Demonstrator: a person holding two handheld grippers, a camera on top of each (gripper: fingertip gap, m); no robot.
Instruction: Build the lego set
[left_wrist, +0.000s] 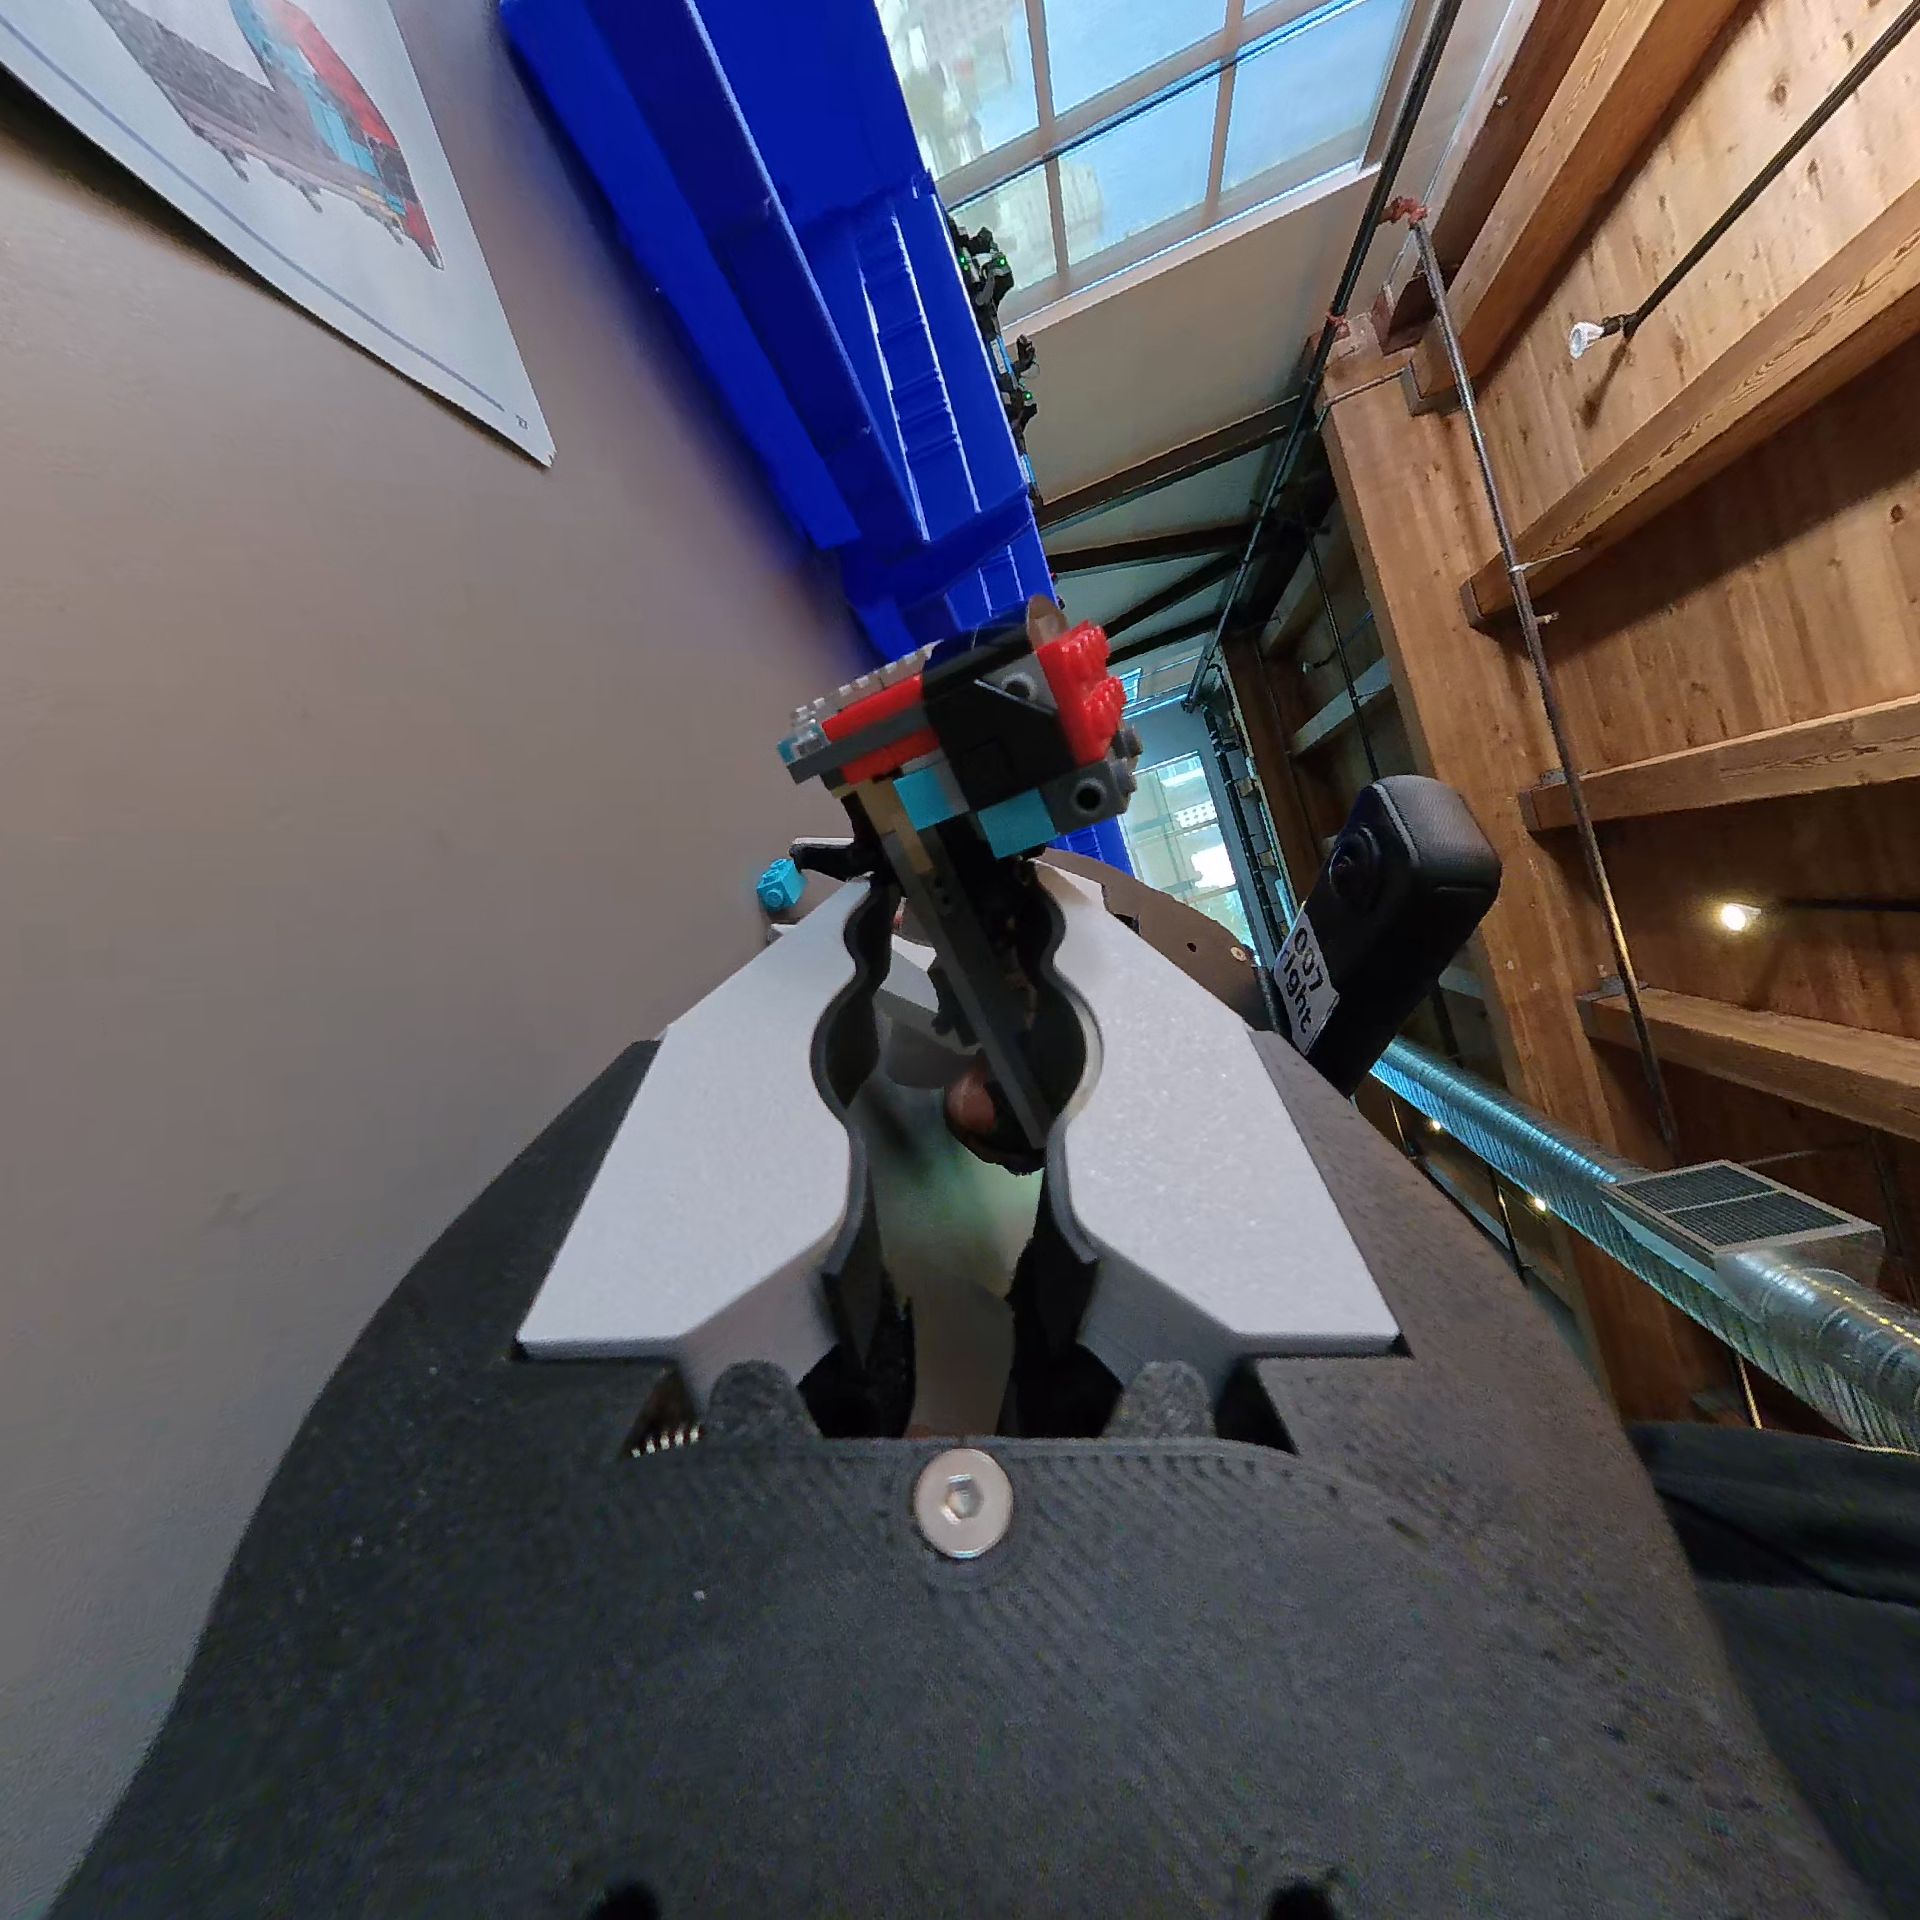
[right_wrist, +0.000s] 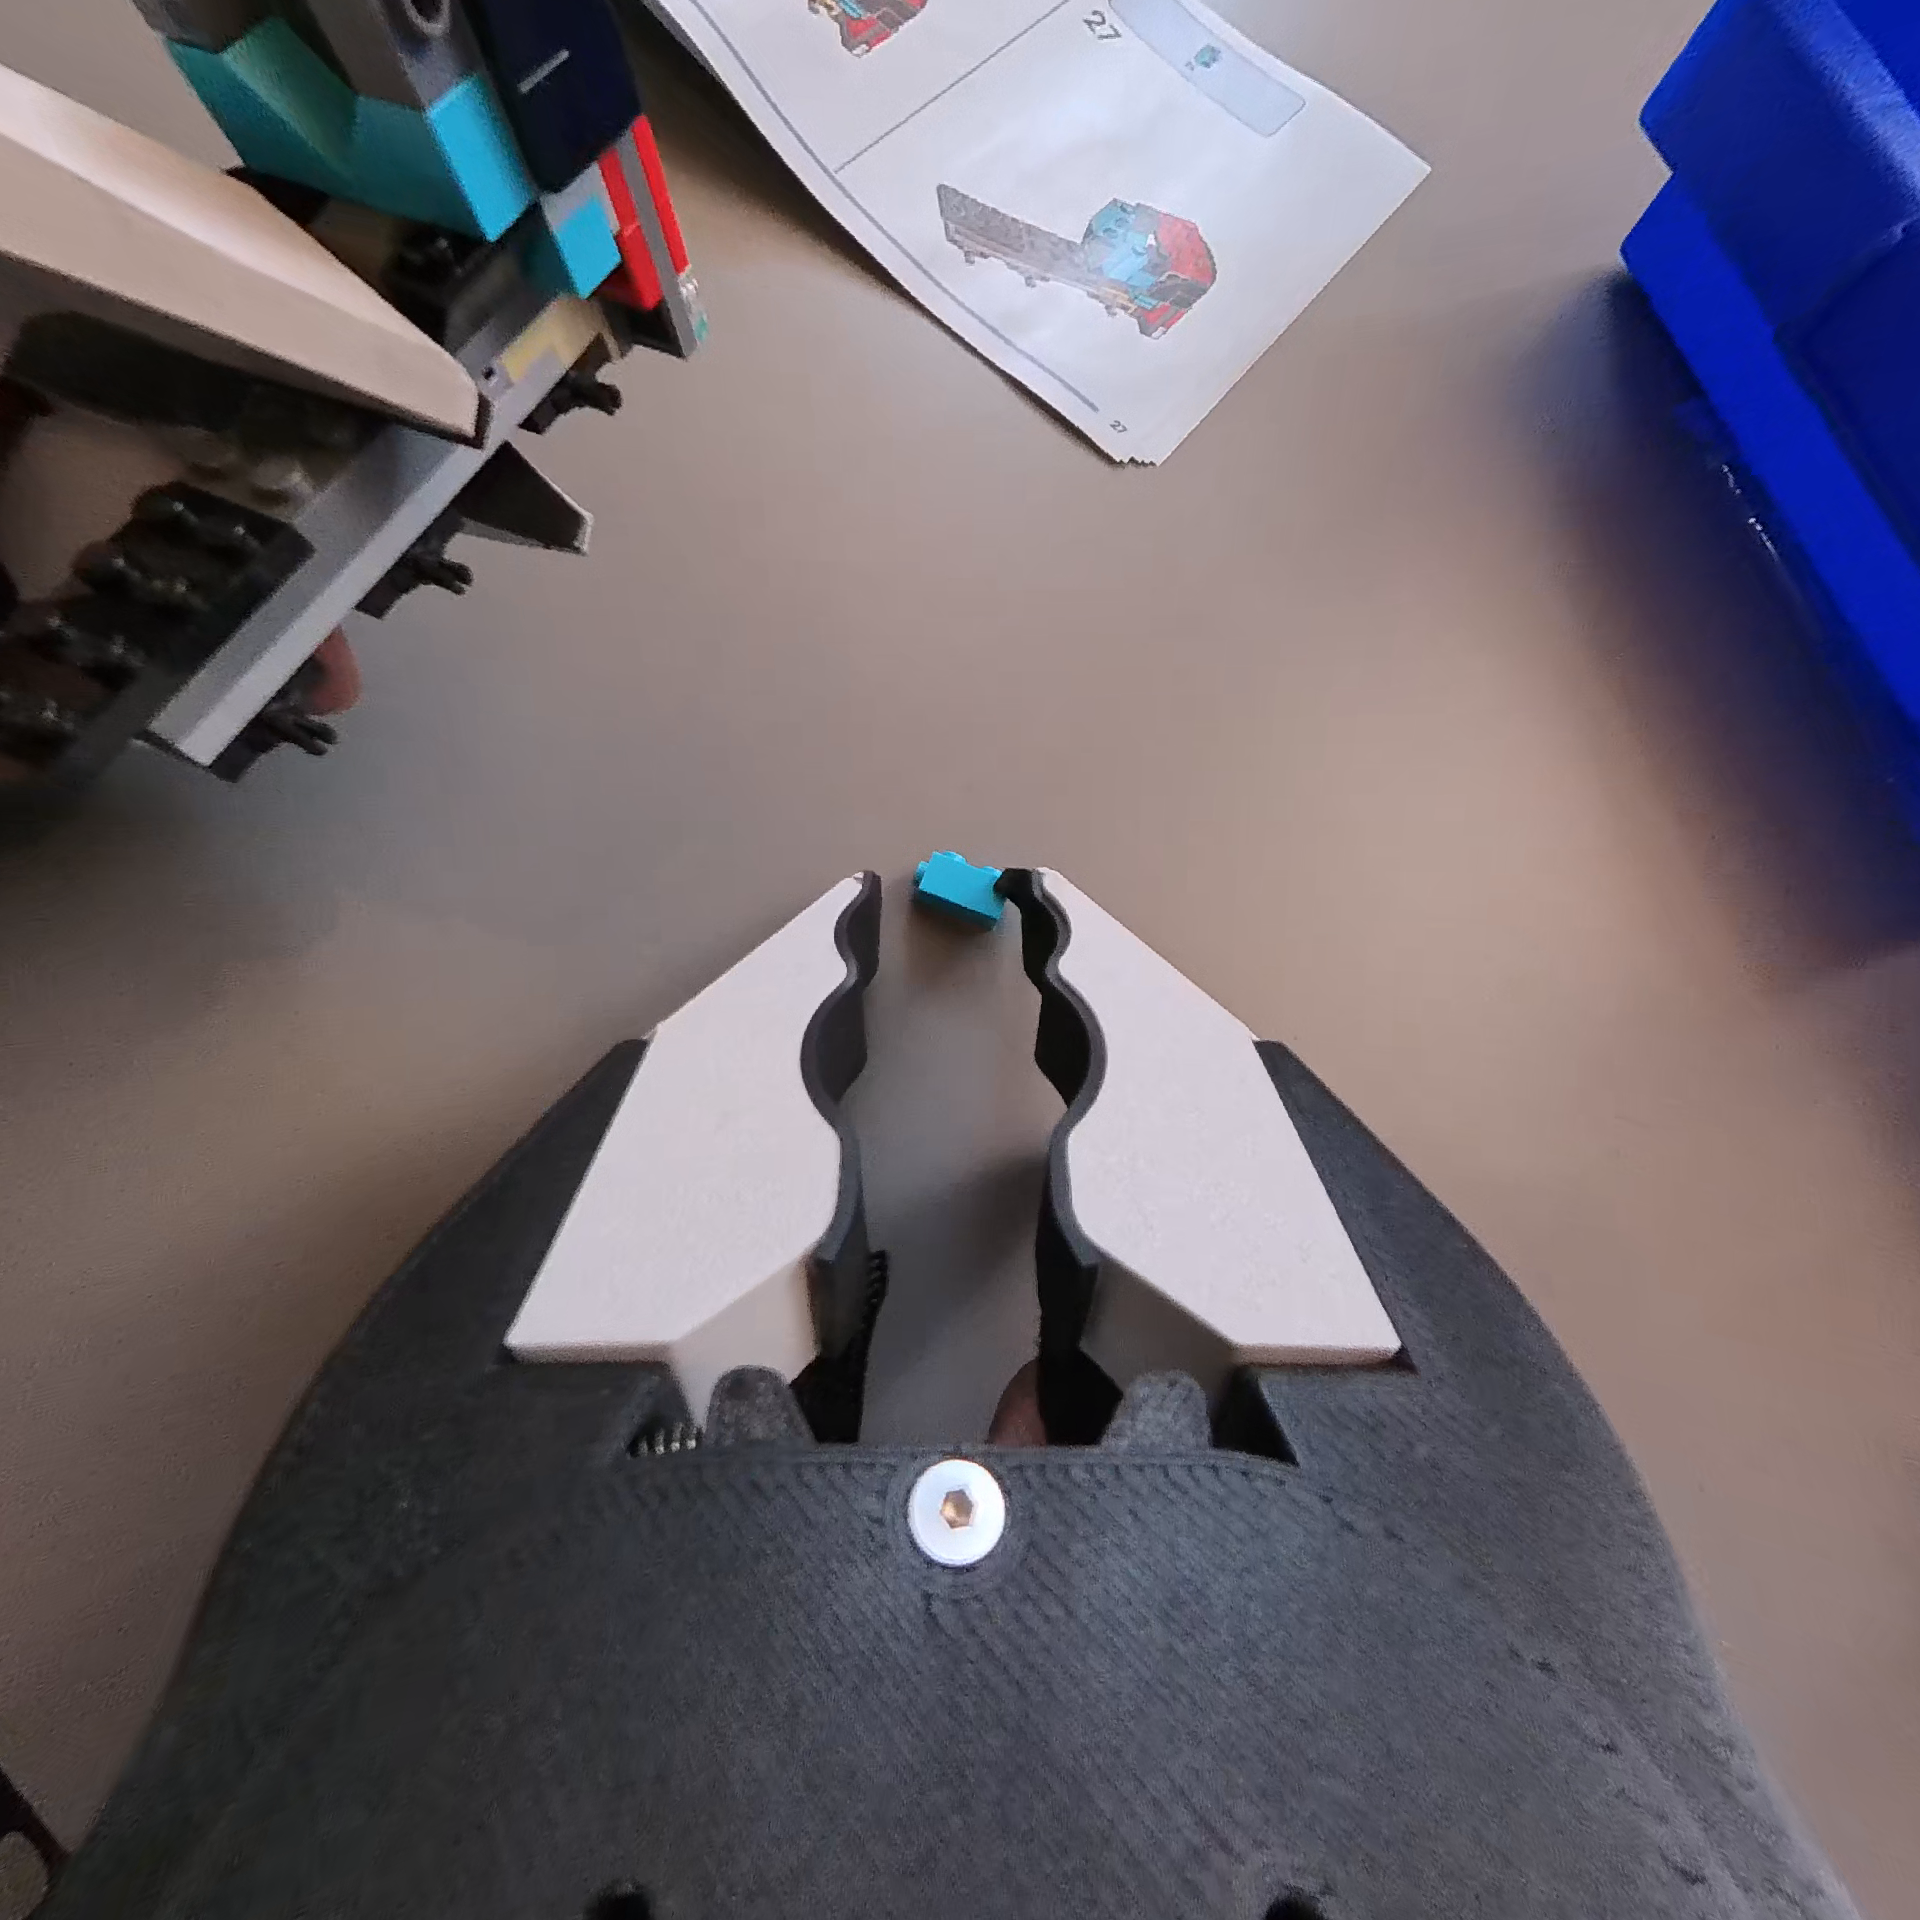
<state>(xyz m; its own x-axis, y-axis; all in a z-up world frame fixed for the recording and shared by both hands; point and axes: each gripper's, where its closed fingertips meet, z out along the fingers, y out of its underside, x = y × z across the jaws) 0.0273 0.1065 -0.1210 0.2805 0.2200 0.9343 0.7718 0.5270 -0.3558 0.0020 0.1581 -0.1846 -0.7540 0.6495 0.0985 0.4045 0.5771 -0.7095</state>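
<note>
My left tool (left_wrist: 961, 914) is tipped up off the bench (left_wrist: 312, 831), pinching the half-built lego model (left_wrist: 966, 727) by its long grey base plate, red and teal cab end sticking out past the tips. My right tool (right_wrist: 945, 883) points down at the bench, jaws spread, a small teal brick (right_wrist: 958, 891) lying between the tips and touching the right fingertip (right_wrist: 1023, 883). Instruction booklet (right_wrist: 1091, 208) lies open ahead of it, blue bin (right_wrist: 1808, 416) off to the right. Model hangs at upper left in the right wrist view.
</note>
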